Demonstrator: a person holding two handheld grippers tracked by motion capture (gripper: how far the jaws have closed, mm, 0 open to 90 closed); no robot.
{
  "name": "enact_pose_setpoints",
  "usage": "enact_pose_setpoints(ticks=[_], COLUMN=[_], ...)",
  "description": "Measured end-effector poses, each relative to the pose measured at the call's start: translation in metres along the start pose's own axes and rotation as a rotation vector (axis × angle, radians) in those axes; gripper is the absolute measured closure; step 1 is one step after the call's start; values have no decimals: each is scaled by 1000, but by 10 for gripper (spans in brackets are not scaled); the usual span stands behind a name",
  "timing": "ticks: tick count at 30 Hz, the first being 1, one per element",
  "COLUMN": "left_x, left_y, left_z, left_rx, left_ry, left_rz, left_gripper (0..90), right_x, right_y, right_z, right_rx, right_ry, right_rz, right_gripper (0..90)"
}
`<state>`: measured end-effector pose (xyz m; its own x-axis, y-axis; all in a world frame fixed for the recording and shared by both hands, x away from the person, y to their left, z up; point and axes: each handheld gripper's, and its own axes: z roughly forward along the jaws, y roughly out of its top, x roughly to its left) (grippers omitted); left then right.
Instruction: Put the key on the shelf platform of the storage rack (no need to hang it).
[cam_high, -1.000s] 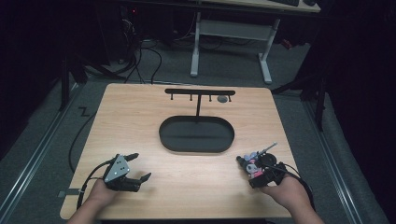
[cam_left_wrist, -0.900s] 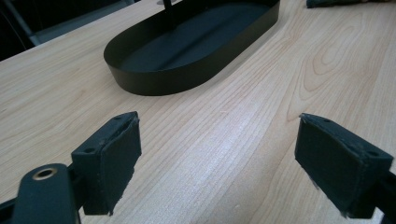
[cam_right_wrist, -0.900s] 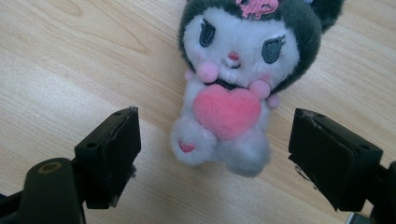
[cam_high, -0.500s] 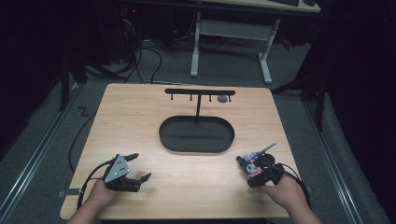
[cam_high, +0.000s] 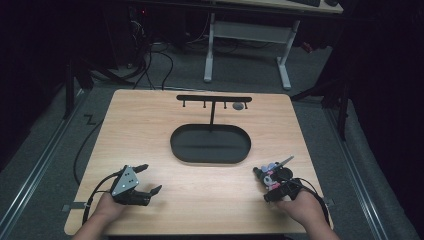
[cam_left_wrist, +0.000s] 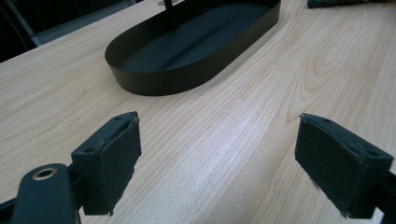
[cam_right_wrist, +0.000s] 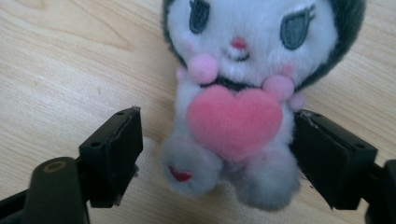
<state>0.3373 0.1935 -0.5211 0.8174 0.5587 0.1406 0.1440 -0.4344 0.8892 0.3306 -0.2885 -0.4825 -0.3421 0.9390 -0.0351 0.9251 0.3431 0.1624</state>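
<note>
Plush toy (cam_right_wrist: 233, 126) lying on the bench (cam_high: 200, 195) near its right front corner, between the parted fingers (cam_right_wrist: 112, 154) of the right gripper (cam_right_wrist: 219, 158), which have just been closing; one finger clearly stands off it. Left gripper (cam_left_wrist: 217, 163) well apart, fingers spread, empty.

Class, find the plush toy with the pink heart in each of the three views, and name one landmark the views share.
High view: plush toy lower right, at the right gripper.
Left gripper view: not in it.
Right gripper view: plush toy centre, between the jaws.
Shared landmark: the wooden table.
</note>
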Motion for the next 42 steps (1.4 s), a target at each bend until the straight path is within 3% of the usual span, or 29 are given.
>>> enact_pose_setpoints(ticks=[6,13,16,20,27,30,34,42], left_x=[0,1,1,1,1,1,1,1], left_y=[0,0,0,-1,-1,-1,-1,-1], left_z=[0,-1,-1,-1,-1,-1,-1,-1], left_rx=[0,-5,-6,-6,-5,-4,-5,-5], left_ry=[1,4,2,3,5,6,6,5], left_rz=[-2,-9,-9,-15,-13,-15,-11,-9], left_gripper=[154,154,154,154,154,154,154,154], right_x=[2,2,1,-2,-3,-3,-2,3], right_y=[6,2,-1,-3,-3,-1,4,9], right_z=[-8,-2,0,1,-1,-7,-22,-31], right_rx=[-16,-22,-31,-35,-42,-42,-84,-91], right_ry=[-10,-6,-10,-16,-19,-23,-26,-29], right_rz=[4,15,23,37,35,36,30,6], right_gripper=[206,233,268,394,465,474,474,473])
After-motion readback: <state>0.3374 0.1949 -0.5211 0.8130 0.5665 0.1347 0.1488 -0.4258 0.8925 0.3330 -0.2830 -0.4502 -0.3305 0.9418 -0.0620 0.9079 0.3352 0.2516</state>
